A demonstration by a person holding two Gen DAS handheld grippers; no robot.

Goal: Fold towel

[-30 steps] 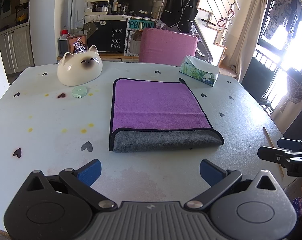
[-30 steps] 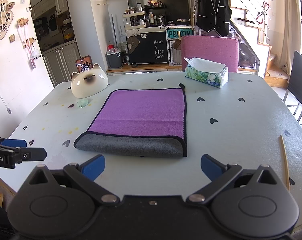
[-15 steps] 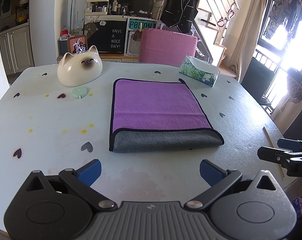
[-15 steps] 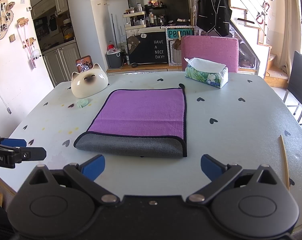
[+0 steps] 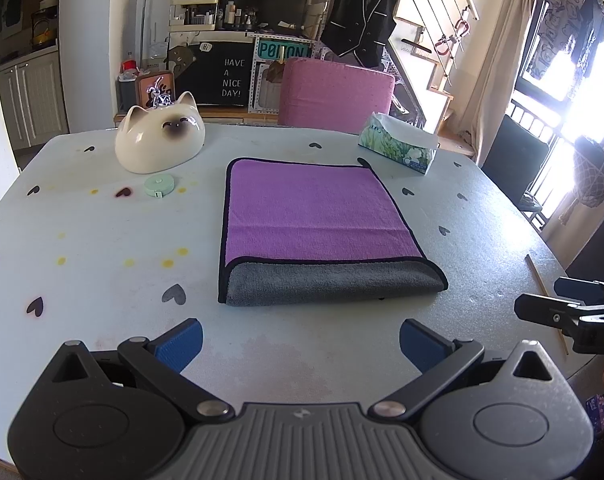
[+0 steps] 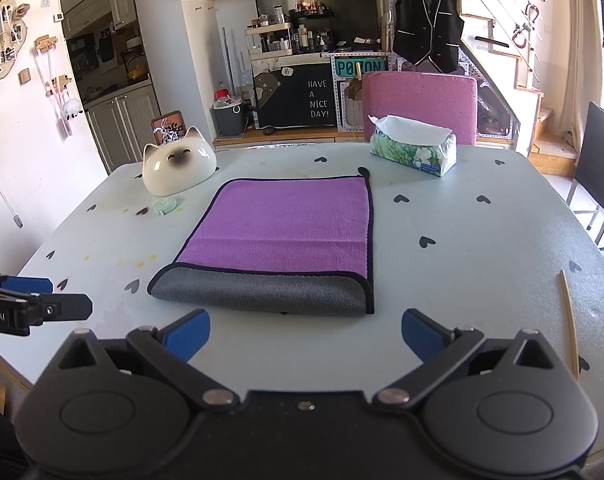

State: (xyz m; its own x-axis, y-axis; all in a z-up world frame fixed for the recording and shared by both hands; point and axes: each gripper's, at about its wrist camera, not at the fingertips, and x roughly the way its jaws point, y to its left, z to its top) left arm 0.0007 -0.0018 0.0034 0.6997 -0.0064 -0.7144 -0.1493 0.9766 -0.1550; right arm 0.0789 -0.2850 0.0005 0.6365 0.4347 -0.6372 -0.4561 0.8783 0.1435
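A purple towel [image 5: 314, 208] with a black hem and grey underside lies flat mid-table, folded once, with the grey fold toward me; it also shows in the right wrist view [image 6: 285, 228]. My left gripper [image 5: 299, 340] is open and empty, low over the table just short of the towel's near edge. My right gripper [image 6: 306, 330] is open and empty, also just short of the near edge. Each gripper shows at the edge of the other's view, the right one [image 5: 574, 312] and the left one [image 6: 29, 304].
A cat-shaped ceramic bowl [image 5: 159, 140] and a mint tape measure [image 5: 159, 185] sit at the far left. A tissue box [image 5: 400, 148] stands at the far right. A wooden stick [image 6: 568, 312] lies near the right table edge. A pink chair [image 5: 336, 92] stands behind the table.
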